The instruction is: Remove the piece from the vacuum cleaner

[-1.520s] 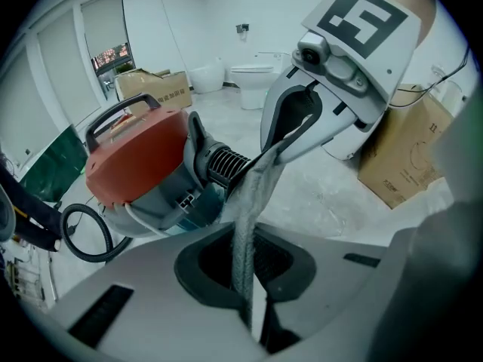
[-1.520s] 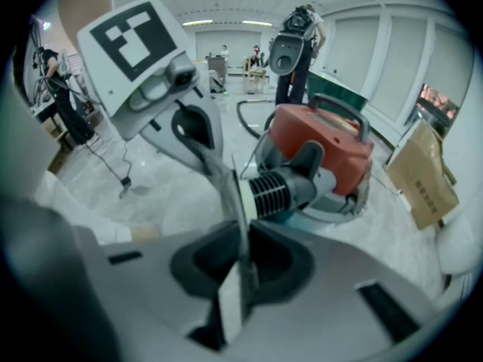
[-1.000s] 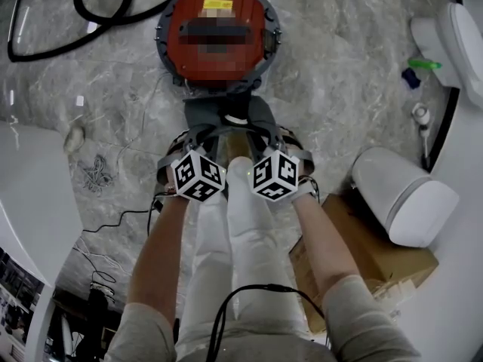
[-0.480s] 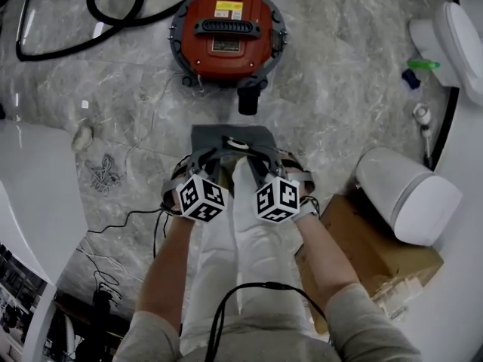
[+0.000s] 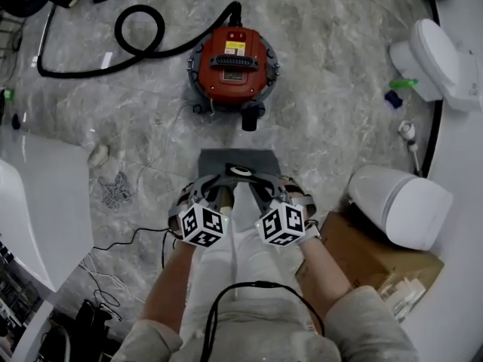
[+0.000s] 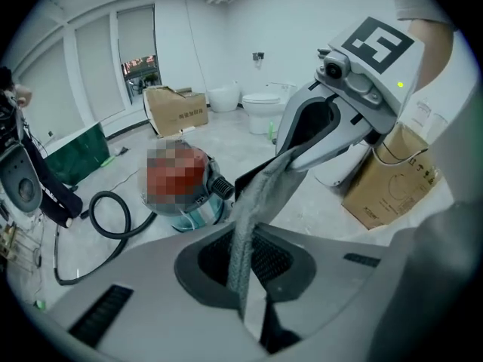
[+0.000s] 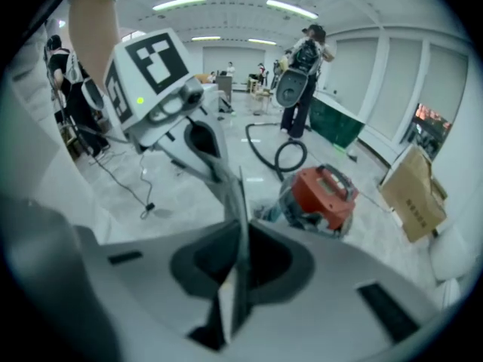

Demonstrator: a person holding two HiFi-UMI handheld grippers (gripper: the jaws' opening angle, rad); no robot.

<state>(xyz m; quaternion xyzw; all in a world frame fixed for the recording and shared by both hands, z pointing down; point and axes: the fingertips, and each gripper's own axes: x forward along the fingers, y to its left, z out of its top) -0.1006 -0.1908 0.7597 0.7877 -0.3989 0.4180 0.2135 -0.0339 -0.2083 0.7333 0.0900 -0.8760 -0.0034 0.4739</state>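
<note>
The red vacuum cleaner (image 5: 232,62) stands on the marble floor, with its black port facing me. The grey piece (image 5: 235,161) is off it, held a short way in front of it. My left gripper (image 5: 219,189) and right gripper (image 5: 260,189) sit side by side at the piece's near edge, both shut on it. In the left gripper view the grey piece (image 6: 151,277) fills the bottom, and the right gripper (image 6: 339,104) reaches a finger into its dark oval recess. The right gripper view mirrors this, with the grey piece (image 7: 362,277), the left gripper (image 7: 162,104) and the vacuum cleaner (image 7: 321,194).
A black hose (image 5: 136,40) loops from the vacuum to the back left. A toilet (image 5: 434,51) and a white bin (image 5: 400,202) stand at the right, above a cardboard box (image 5: 370,255). A white panel (image 5: 38,194) and loose cables (image 5: 113,191) lie at the left. A person (image 7: 302,59) stands far off.
The grey piece has come away from the vacuum's port. Both grippers have drawn it back toward me, and the gap between it and the vacuum has widened.
</note>
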